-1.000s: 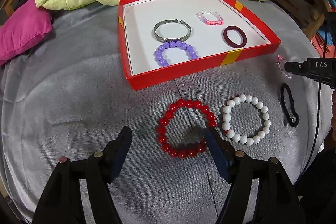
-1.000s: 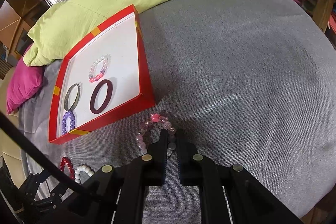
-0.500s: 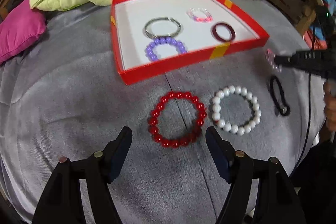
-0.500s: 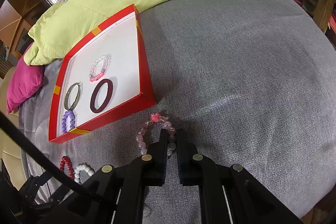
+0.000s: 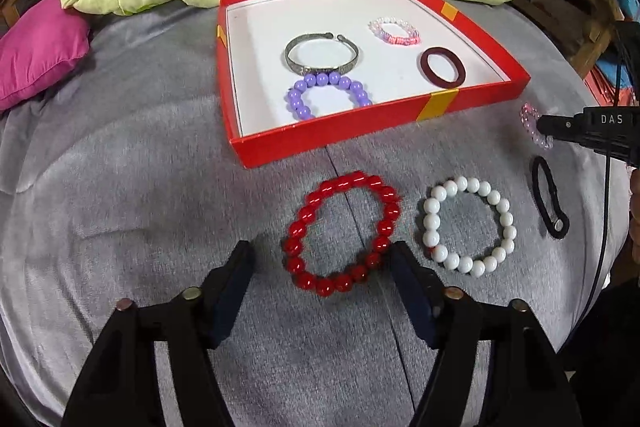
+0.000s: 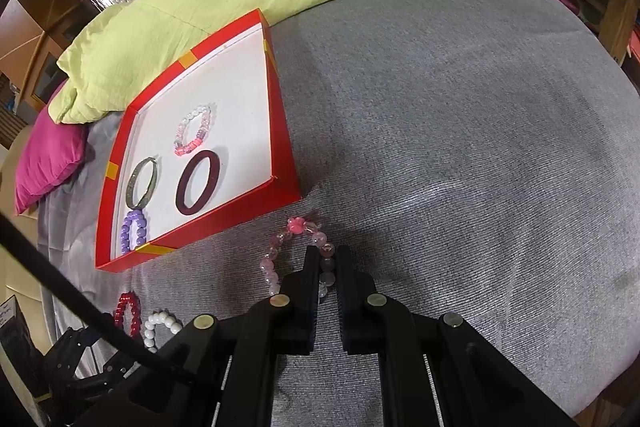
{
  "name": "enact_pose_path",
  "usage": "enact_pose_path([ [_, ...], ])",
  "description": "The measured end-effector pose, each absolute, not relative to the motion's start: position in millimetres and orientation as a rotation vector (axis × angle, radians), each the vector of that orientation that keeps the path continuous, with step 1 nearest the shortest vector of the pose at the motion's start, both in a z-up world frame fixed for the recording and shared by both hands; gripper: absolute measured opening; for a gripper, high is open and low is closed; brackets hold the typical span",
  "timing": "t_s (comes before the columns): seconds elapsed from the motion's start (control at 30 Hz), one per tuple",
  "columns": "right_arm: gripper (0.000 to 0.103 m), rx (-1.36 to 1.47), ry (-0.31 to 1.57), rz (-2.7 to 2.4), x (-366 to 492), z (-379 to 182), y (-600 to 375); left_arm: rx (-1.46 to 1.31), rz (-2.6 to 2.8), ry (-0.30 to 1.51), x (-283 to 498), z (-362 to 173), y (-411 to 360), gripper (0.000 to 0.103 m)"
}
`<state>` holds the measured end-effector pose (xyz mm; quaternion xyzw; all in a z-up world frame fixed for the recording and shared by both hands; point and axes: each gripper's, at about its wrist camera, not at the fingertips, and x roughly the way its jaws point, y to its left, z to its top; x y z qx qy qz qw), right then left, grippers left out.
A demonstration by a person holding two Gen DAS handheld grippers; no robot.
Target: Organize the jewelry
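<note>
Right wrist view showed my right gripper pinched on the pink bead bracelet, which lay on the grey cover just outside the red box, its long axis running toward the box's near corner. My left gripper stood wide apart around the red bead bracelet. The box held a silver bangle, purple bracelet, maroon ring and small pink-white bracelet.

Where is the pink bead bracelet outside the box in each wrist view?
Left wrist: pink bracelet at far right, at the right gripper tip, right of the red box.
Right wrist: lower centre, one side between the shut gripper's fingers.
Shared landmark: the red box's near wall.
</note>
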<state>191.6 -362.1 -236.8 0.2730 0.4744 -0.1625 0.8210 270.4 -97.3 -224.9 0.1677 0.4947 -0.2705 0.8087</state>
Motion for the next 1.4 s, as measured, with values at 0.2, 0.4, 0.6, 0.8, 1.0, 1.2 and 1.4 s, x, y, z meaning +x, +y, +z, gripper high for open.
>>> enact_pose_path([
  [0.2, 0.009, 0.6, 0.997, -0.329, 189.0, -234.6, -361.9, 0.325, -0.582, 1.053, 275.0, -222.2, -100.5, 0.02],
  [0.4, 0.009, 0.601, 0.975, -0.298, 187.6, -228.4, -356.1, 0.293, -0.567, 1.036, 279.6, -220.1, -90.5, 0.02],
  [0.6, 0.009, 0.604, 0.939, -0.253, 186.4, -220.8, -348.5, 0.262, -0.55, 1.007, 275.9, -206.5, -80.5, 0.0],
  [0.8, 0.009, 0.597, 0.911, -0.219, 185.2, -214.6, -343.1, 0.244, -0.562, 0.944, 268.9, -185.8, -74.0, 0.0],
  [1.0, 0.009, 0.602, 0.913, -0.22, 186.5, -215.3, -342.3, 0.284, -0.515, 1.022, 280.0, -202.2, -74.1, 0.004],
  [1.2, 0.009, 0.598, 0.919, -0.221, 187.3, -216.7, -342.1, 0.311, -0.488, 1.022, 282.5, -213.3, -79.5, 0.049],
  [1.4, 0.009, 0.596, 0.927, -0.215, 185.8, -217.6, -341.5, 0.281, -0.479, 1.029, 292.5, -225.1, -79.4, 0.019],
])
